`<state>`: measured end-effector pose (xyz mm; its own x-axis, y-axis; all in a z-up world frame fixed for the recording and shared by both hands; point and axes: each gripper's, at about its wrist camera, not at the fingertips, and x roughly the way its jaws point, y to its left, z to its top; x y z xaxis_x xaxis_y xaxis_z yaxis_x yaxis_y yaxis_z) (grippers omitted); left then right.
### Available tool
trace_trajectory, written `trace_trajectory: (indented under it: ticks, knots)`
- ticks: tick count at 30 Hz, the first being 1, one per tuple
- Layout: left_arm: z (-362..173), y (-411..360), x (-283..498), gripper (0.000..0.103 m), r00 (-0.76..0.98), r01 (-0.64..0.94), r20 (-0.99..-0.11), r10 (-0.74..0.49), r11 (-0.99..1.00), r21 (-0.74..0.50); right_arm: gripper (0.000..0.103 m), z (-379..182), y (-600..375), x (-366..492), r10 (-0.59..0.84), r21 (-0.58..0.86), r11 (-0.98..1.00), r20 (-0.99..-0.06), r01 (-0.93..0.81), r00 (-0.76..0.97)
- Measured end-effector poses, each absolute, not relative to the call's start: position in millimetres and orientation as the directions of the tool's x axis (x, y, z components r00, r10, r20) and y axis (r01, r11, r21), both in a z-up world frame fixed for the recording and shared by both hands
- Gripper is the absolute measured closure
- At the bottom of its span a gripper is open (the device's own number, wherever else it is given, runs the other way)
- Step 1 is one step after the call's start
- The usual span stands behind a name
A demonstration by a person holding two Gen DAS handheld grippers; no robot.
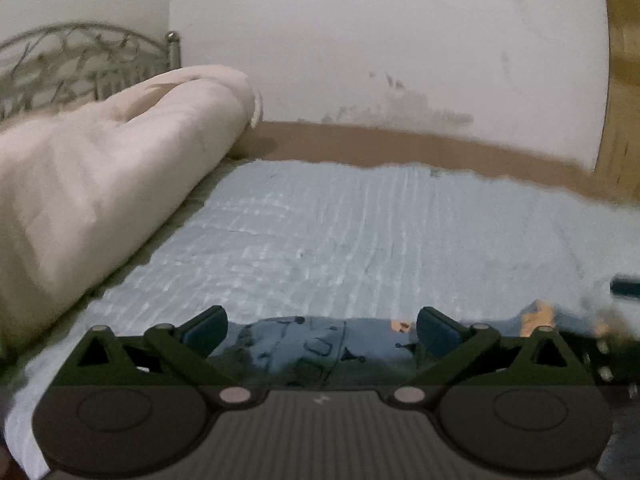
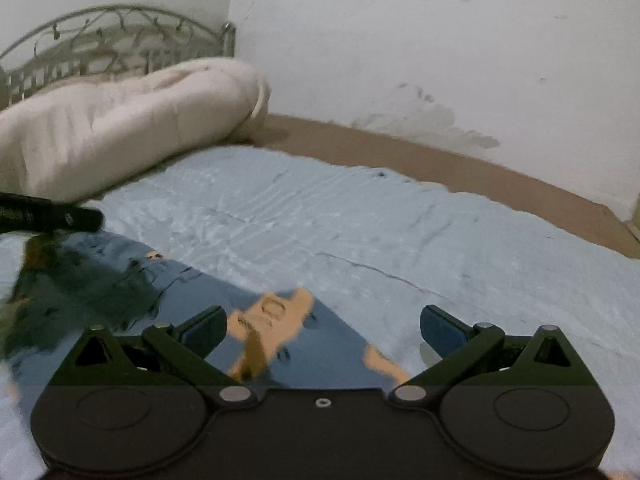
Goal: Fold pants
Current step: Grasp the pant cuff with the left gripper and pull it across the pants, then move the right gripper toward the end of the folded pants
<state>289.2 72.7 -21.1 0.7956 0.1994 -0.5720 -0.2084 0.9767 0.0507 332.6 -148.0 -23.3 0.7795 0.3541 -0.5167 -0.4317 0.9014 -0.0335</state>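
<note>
The pants (image 2: 280, 344) lie flat on the bed (image 2: 400, 232), their long axis running from the right claw (image 2: 322, 326) out toward ten o'clock. Both claws gape wide and empty. The left claw (image 1: 322, 326) sits at their near edge, roughly as close as the right.

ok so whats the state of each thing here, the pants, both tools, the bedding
pants: lying on the sheet, rumpled, not gripped
left tool: open, low over the pants, holding nothing
right tool: open, low over the pants, holding nothing
blue sheet: spread flat, lightly creased
white comforter: rolled up by the headboard
</note>
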Motion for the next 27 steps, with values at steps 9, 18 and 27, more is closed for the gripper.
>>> trace_trajectory:
  ticks: [9,18,27]
  knots:
    - [-54,87,312,0.0,0.684,-0.303,-0.677,0.273,0.95,0.078,0.001,-57,-147,399,0.168,-0.114,0.951,-0.592,-0.288,0.788]
    - [-36,57,284,0.001,0.725,-0.286,-0.631,0.275,0.954,0.088,0.001,-35,-190,335,0.193,-0.122,0.941,-0.571,-0.315,0.798]
    - [-40,-25,257,0.001,0.78,-0.064,-0.623,0.062,0.998,0.02,0.001,-54,-239,241,0.071,-0.285,0.925,-0.521,-0.251,0.851]
